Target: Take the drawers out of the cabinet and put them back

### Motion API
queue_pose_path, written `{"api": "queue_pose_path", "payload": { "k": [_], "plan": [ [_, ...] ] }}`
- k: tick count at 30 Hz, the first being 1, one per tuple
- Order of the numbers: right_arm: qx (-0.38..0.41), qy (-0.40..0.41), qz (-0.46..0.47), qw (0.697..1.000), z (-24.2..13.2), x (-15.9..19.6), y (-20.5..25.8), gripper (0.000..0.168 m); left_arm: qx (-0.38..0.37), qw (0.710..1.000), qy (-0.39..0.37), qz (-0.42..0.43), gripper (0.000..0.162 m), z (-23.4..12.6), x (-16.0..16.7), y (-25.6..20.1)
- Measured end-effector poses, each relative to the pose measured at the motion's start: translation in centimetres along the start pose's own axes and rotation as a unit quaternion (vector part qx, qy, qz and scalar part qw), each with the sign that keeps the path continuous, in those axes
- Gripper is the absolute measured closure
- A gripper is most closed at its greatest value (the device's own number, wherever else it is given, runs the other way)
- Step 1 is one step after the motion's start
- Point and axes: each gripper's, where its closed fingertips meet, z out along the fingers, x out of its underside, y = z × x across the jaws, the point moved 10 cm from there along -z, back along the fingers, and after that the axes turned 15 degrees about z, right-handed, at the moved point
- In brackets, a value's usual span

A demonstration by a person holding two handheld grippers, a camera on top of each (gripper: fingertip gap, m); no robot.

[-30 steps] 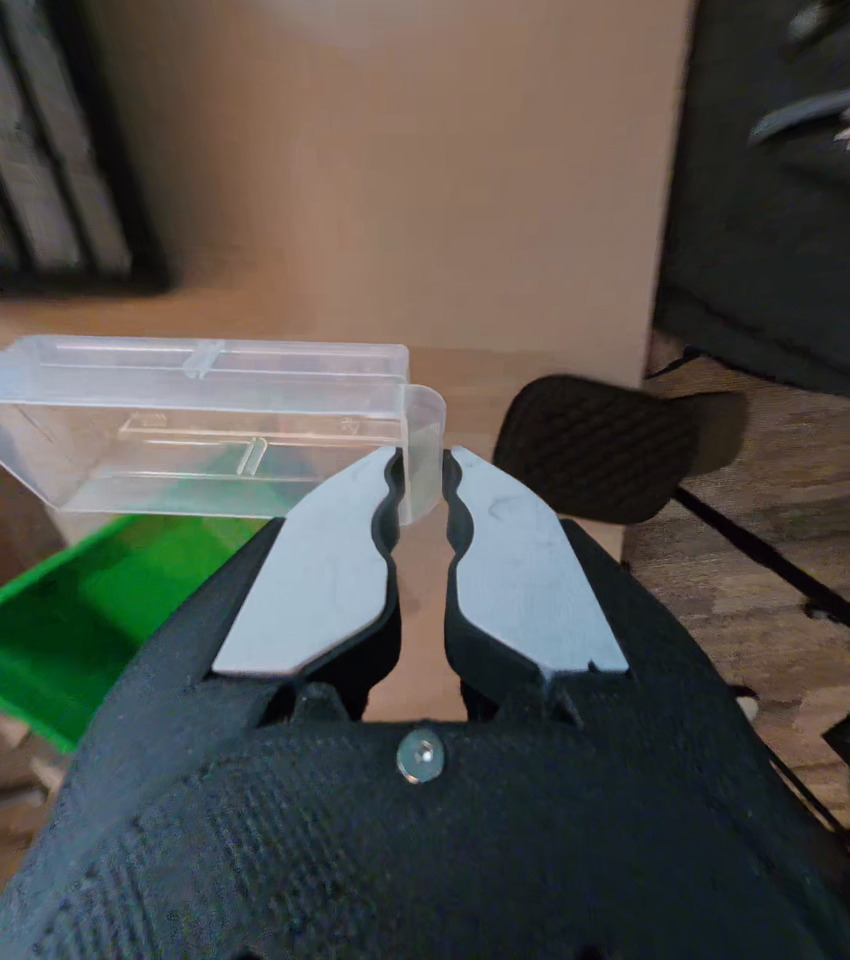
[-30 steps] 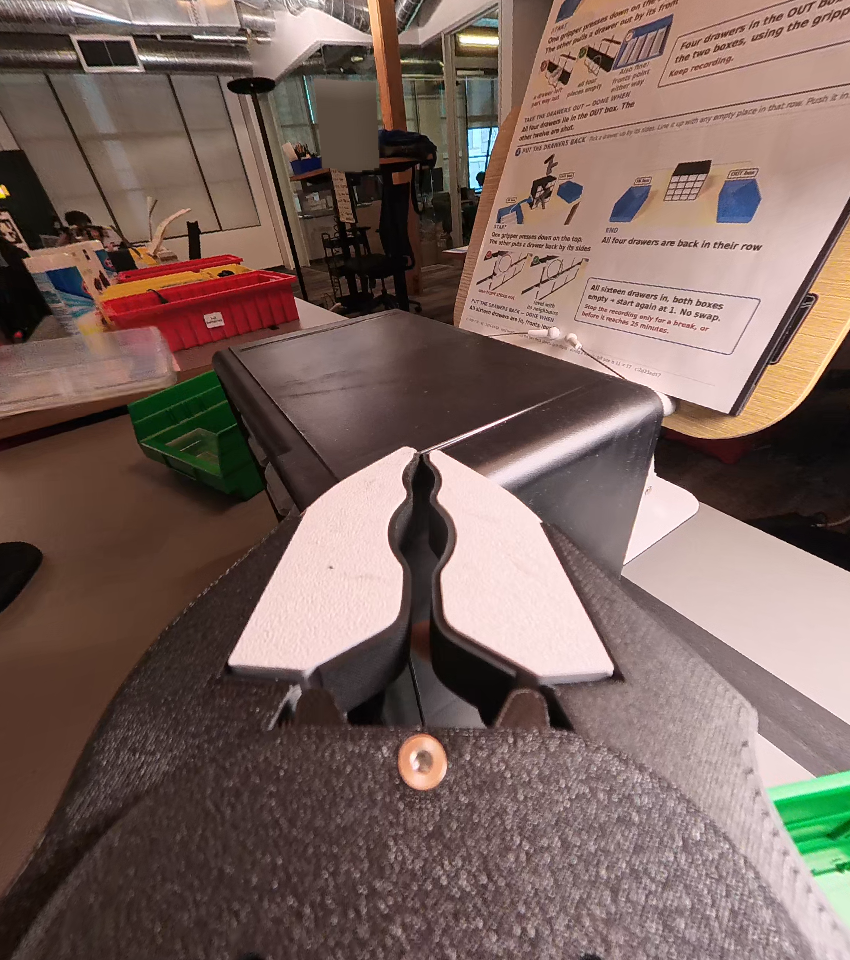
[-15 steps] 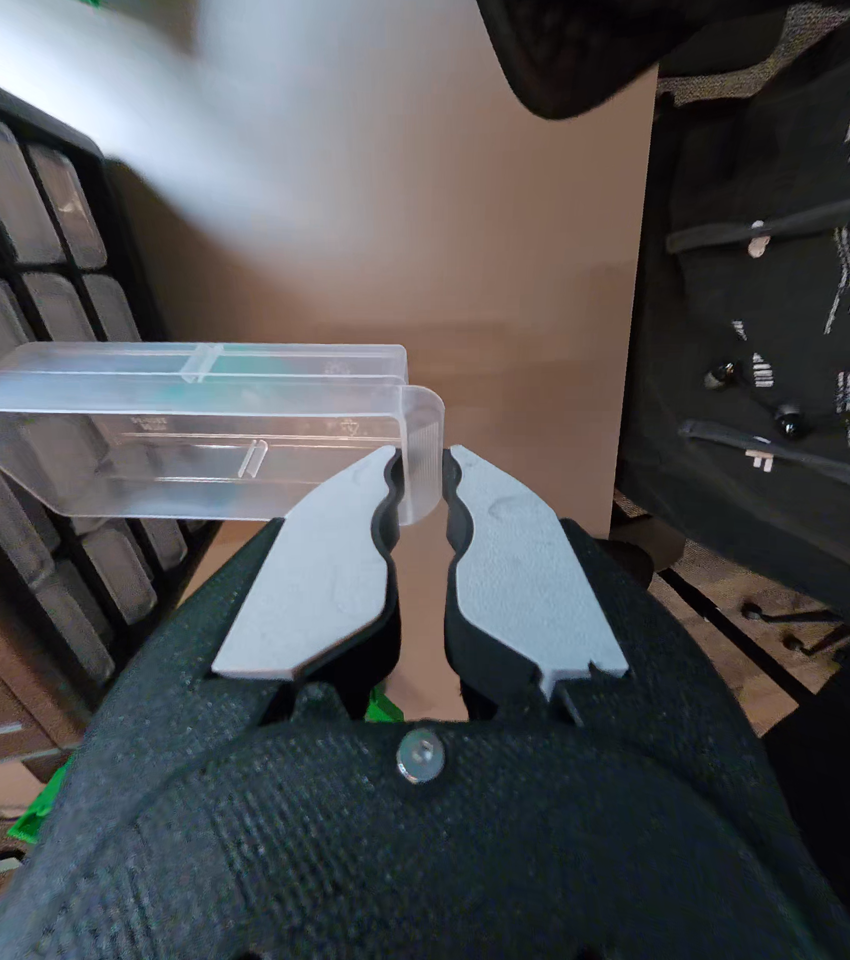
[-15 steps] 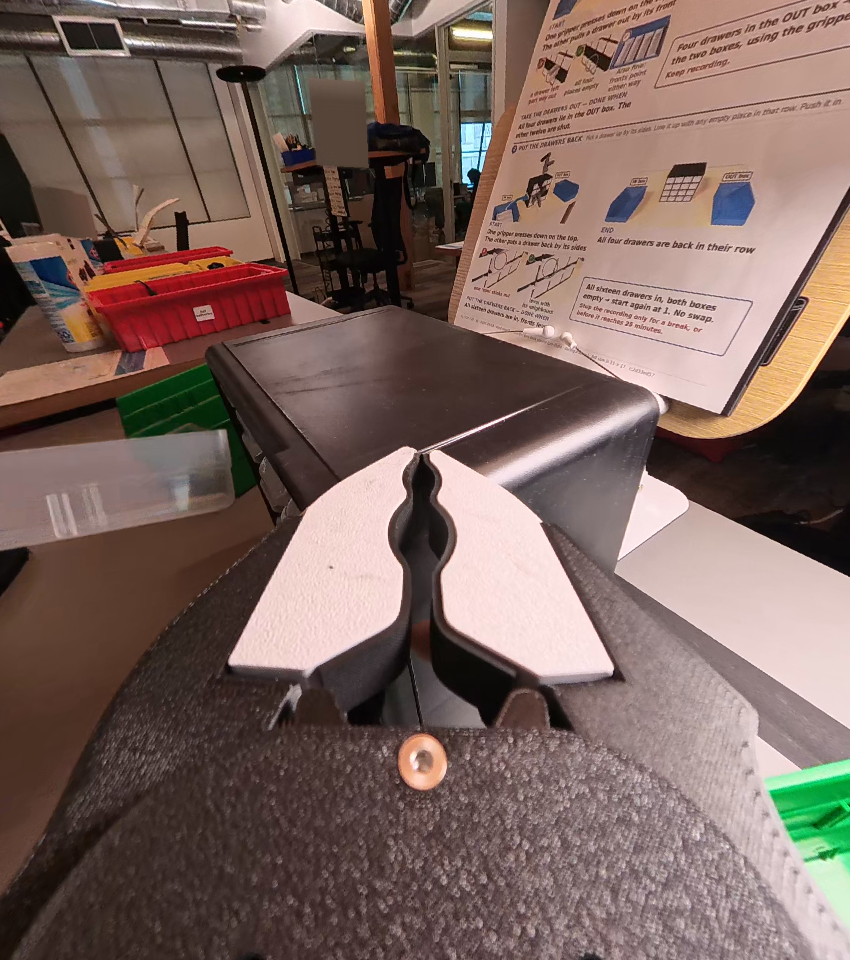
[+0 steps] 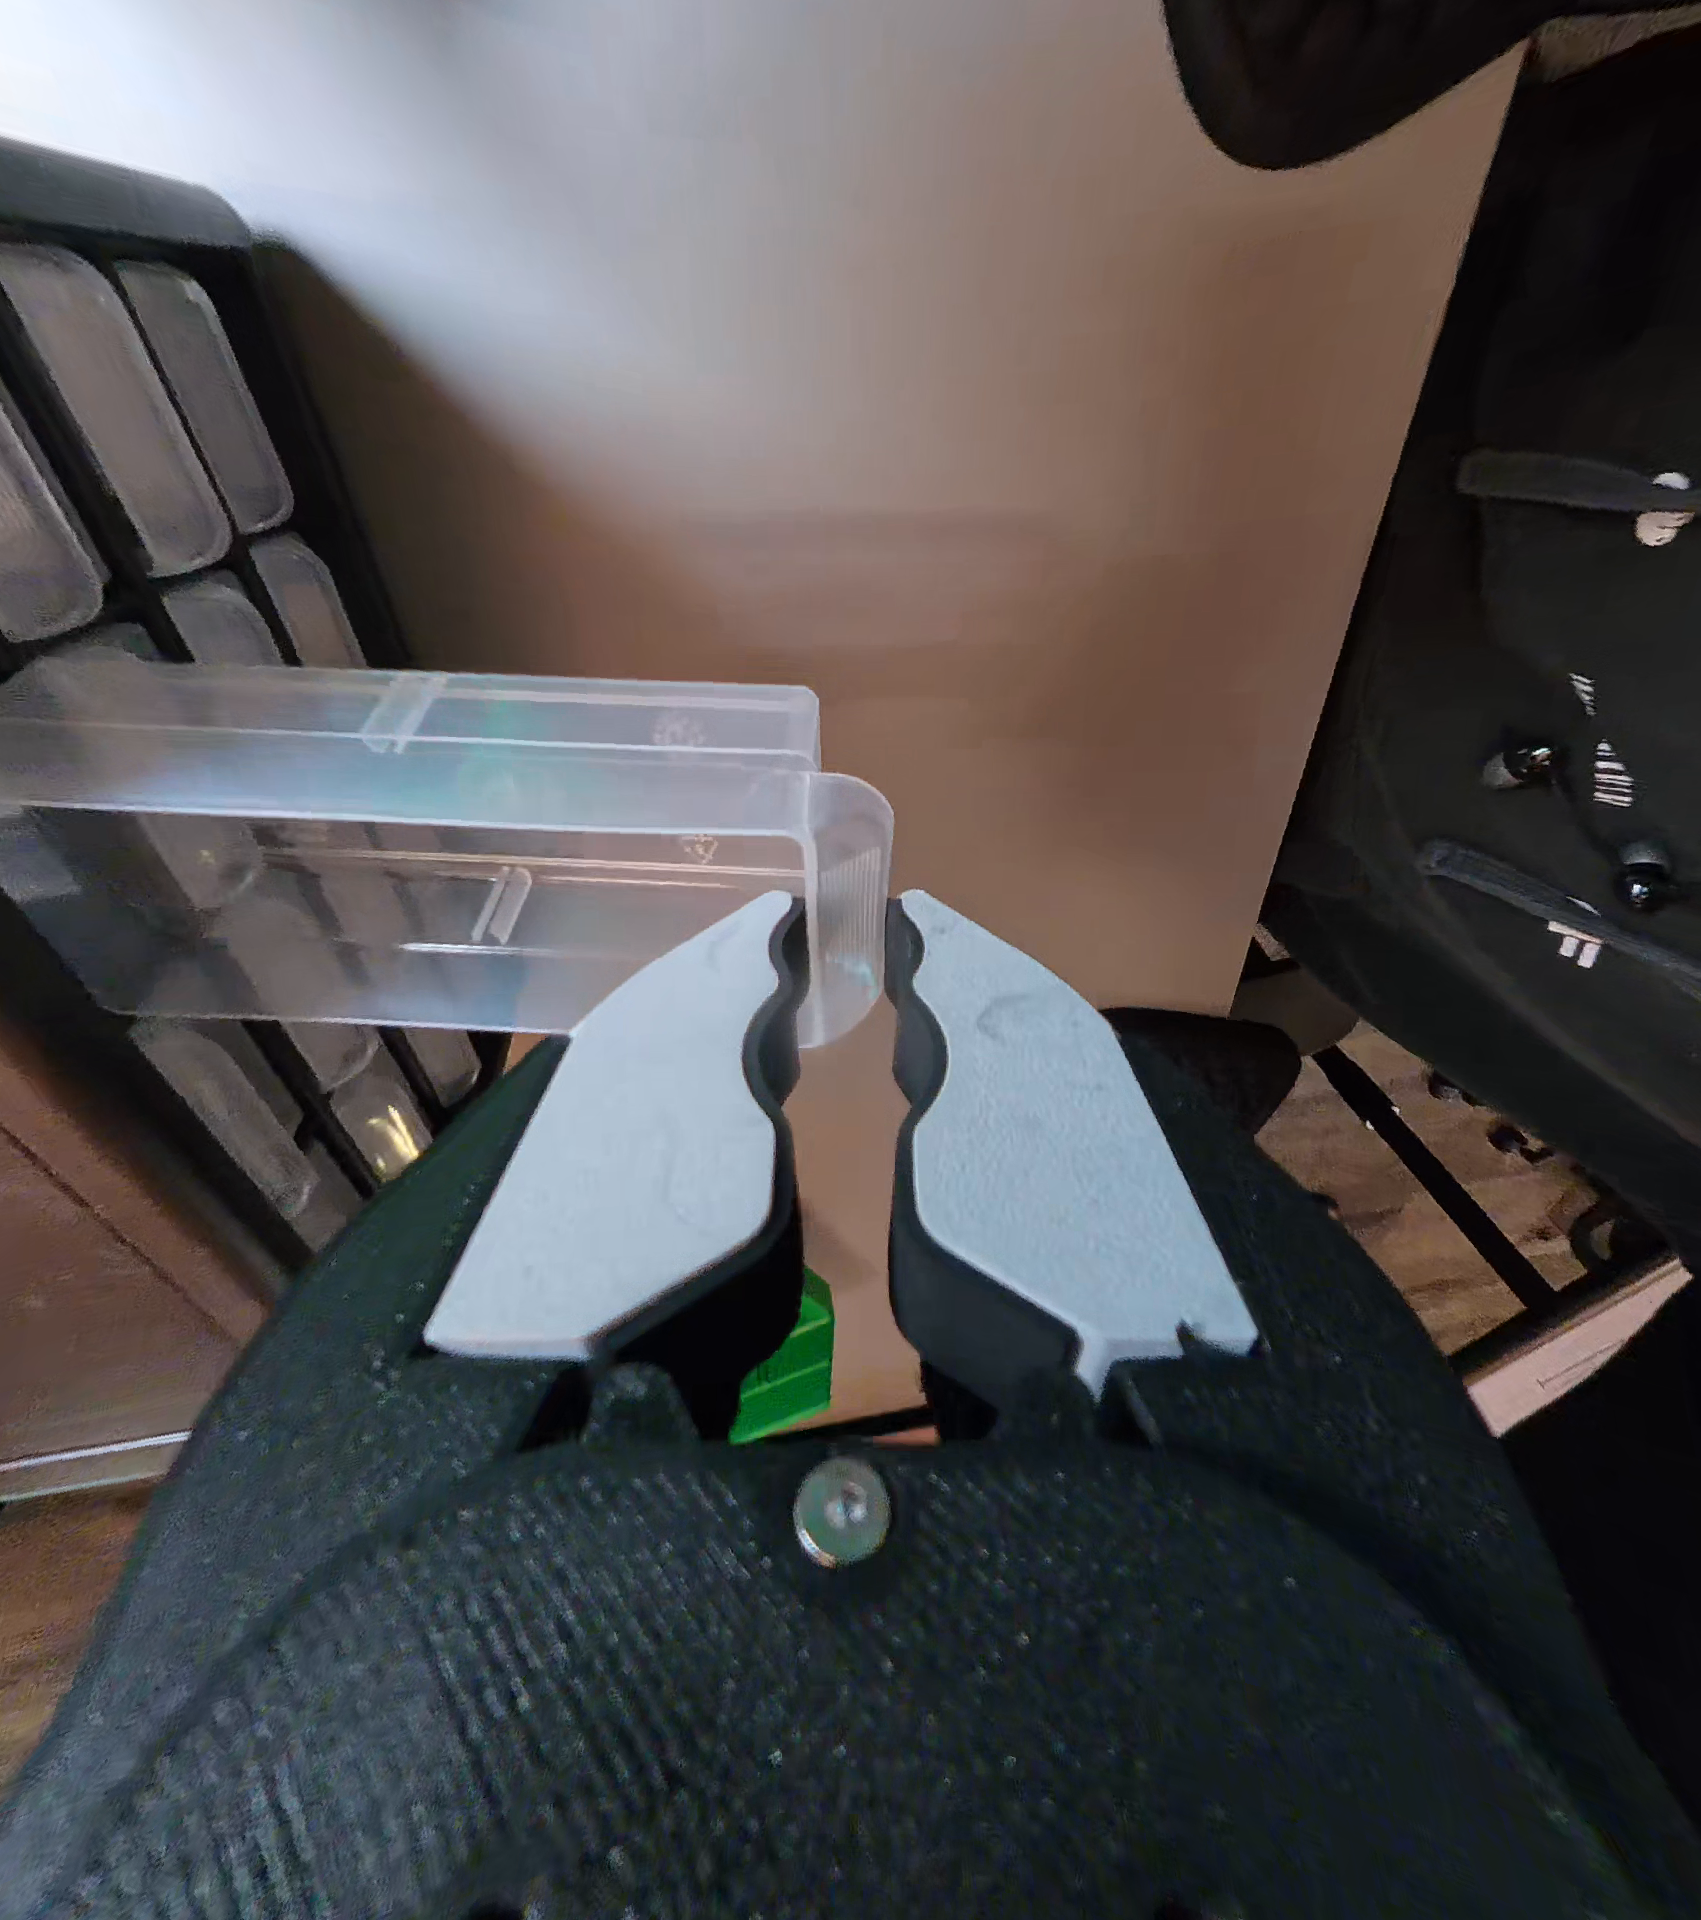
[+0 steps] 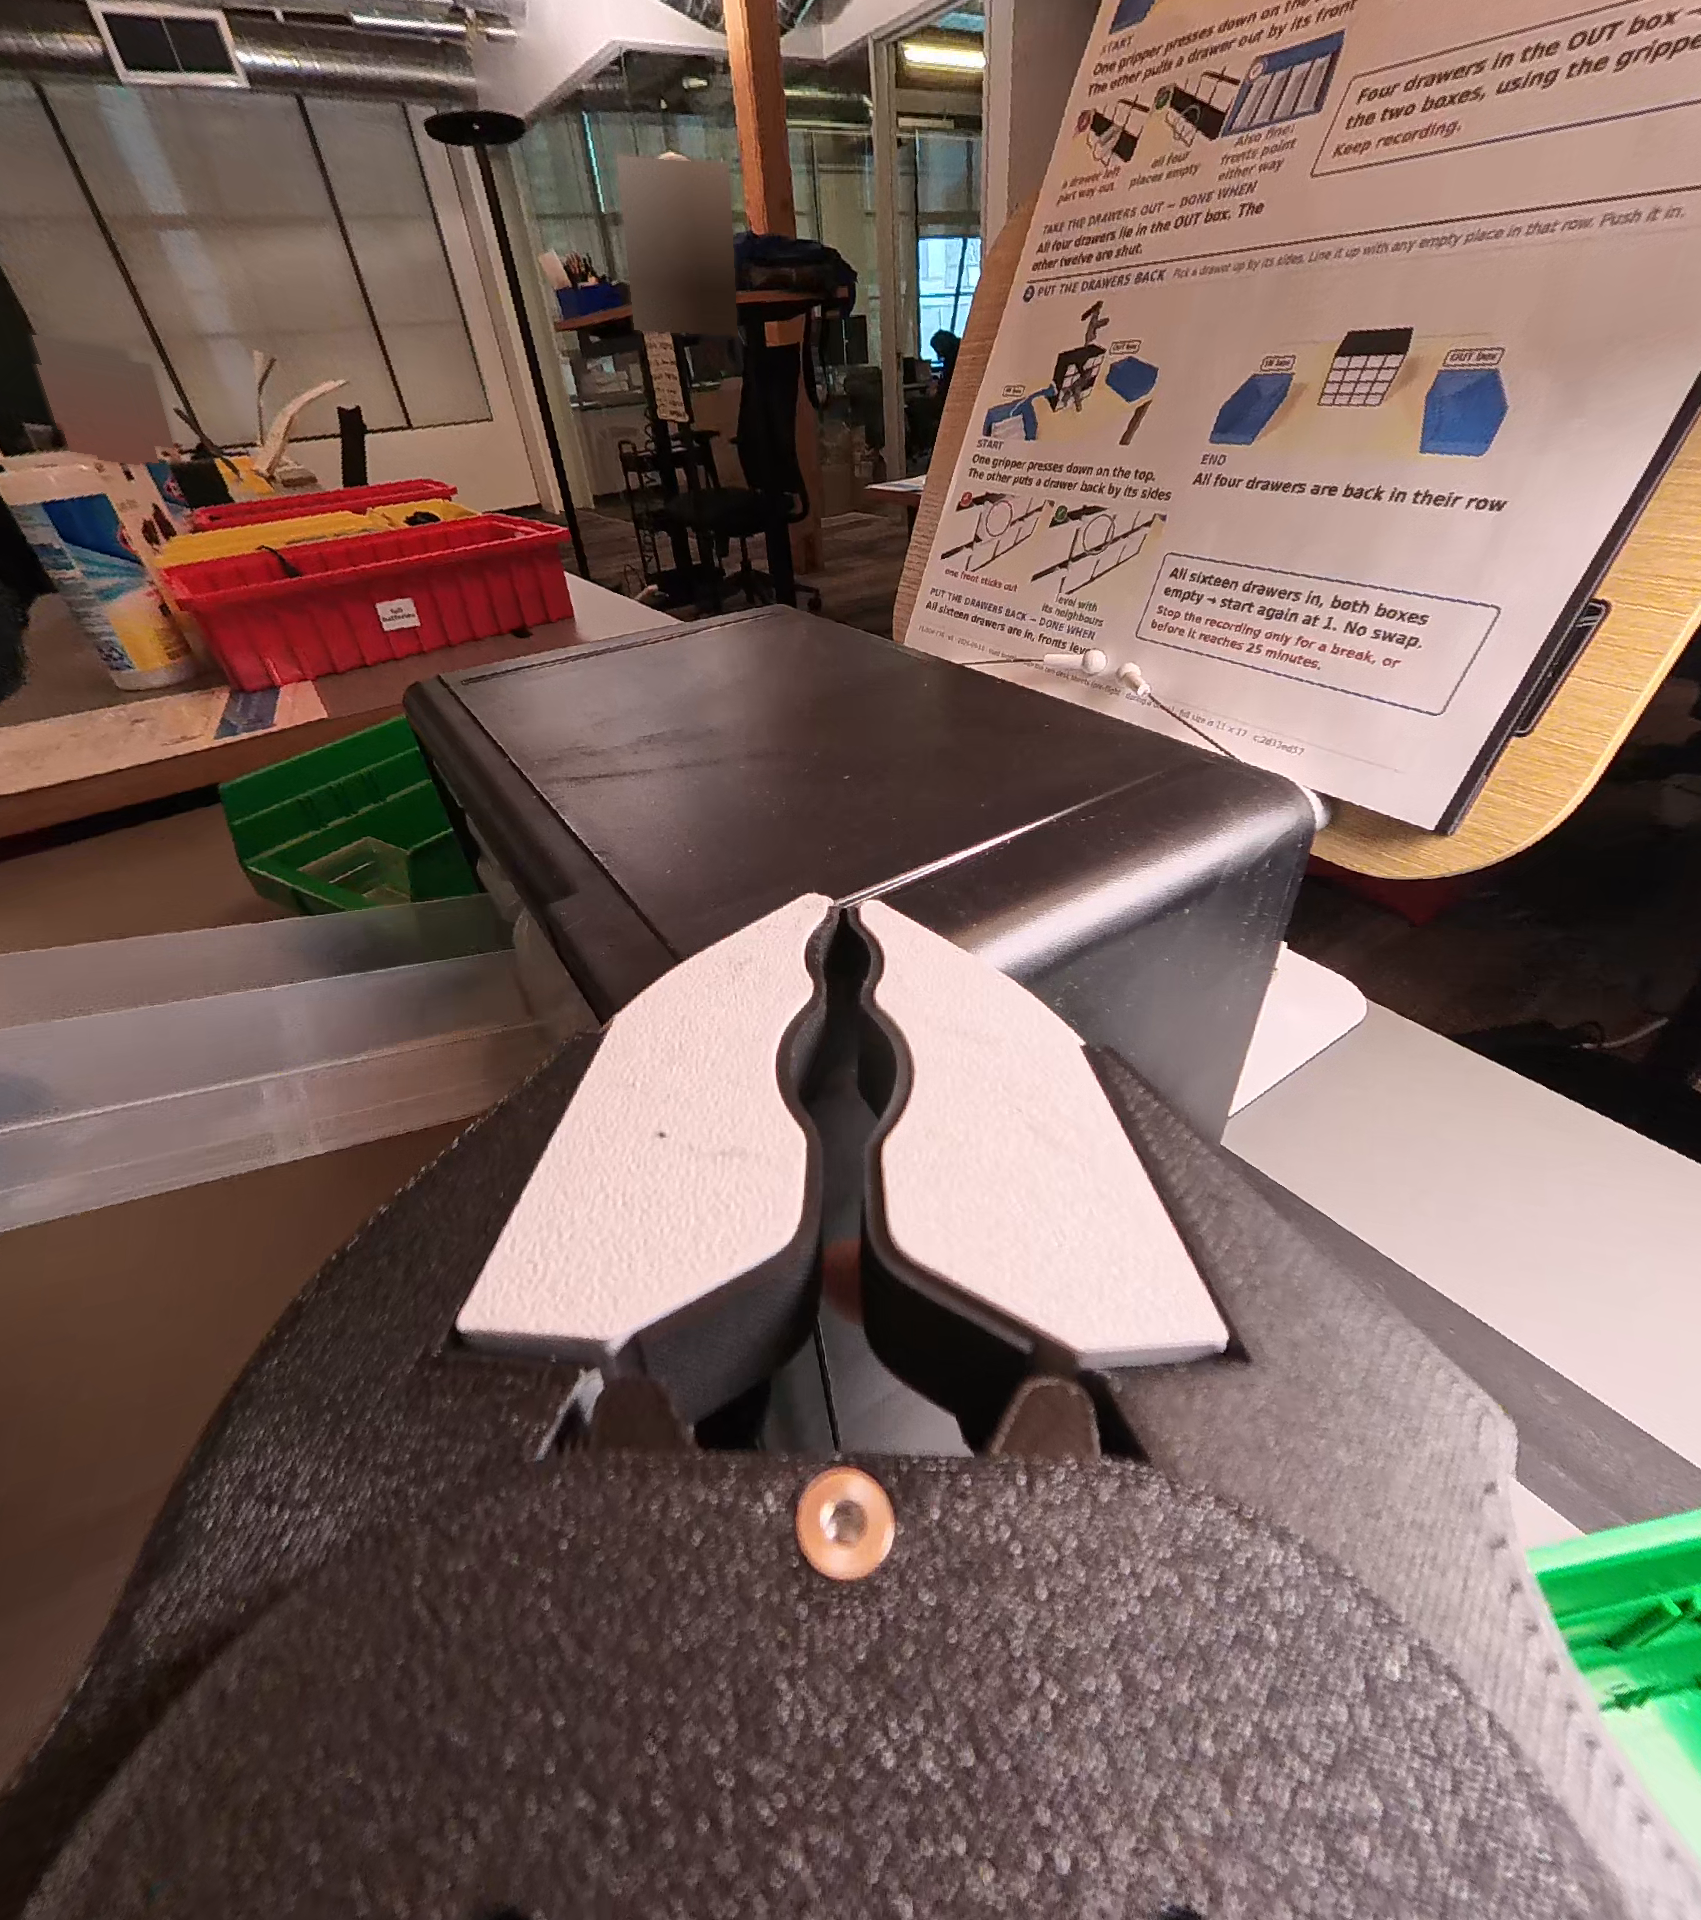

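My left gripper is shut on the front handle tab of a clear plastic drawer. The drawer lies level, its far end at the front of the black cabinet, among several shut clear drawers. I cannot tell whether that end is inside a slot. In the right wrist view the same drawer reaches from the left toward the cabinet's front. My right gripper is shut and empty, its tips resting on the near edge of the black cabinet top.
A green bin sits left of the cabinet, another green bin at the lower right. Red and yellow bins stand on a far table. An instruction board leans behind the cabinet. A person in dark clothing stands at the right.
My left gripper has carried the drawer from above the green bin over to the cabinet front and brought its far end up to the drawers. My right gripper has stayed on the cabinet top.
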Motion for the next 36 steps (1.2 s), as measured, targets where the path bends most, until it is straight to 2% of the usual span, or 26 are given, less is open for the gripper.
{"api": "queue_pose_path", "payload": {
  "k": [14,17,21,23,27,30,33,36],
  "plan": [
    [-0.006,-0.003,0.005,1.000,0.0,0.1,-0.1,0.168,-0.031,0.995,0.100,0.006,0.147,-0.6,-1.4,0.3],
    [-0.004,-0.003,0.004,1.000,0.0,0.1,-0.1,0.168,-0.035,0.995,0.098,0.005,0.147,-0.2,-1.9,0.5],
    [-0.004,-0.001,0.001,1.000,0.0,0.1,0.0,0.168,-0.090,0.989,0.112,0.010,0.147,1.3,-1.3,1.1],
    [-0.003,-0.001,0.001,1.000,0.0,0.1,0.0,0.168,-0.127,0.987,0.097,0.006,0.147,1.7,-0.4,1.7],
    [-0.005,-0.001,0.002,1.000,0.0,0.1,0.0,0.166,-0.199,0.980,0.011,0.002,0.146,1.9,0.8,2.6],
    [-0.004,-0.001,0.001,1.000,0.0,0.1,0.0,0.168,-0.298,0.954,-0.039,0.017,0.144,1.9,1.8,3.0],
    [-0.003,0.000,0.001,1.000,0.0,0.0,0.1,0.168,-0.414,0.906,-0.080,0.031,0.141,2.7,3.2,3.3],
    [-0.005,-0.002,0.003,1.000,0.0,0.1,0.0,0.168,-0.510,0.846,-0.152,0.020,0.139,4.3,4.4,3.2]
  ]
}}
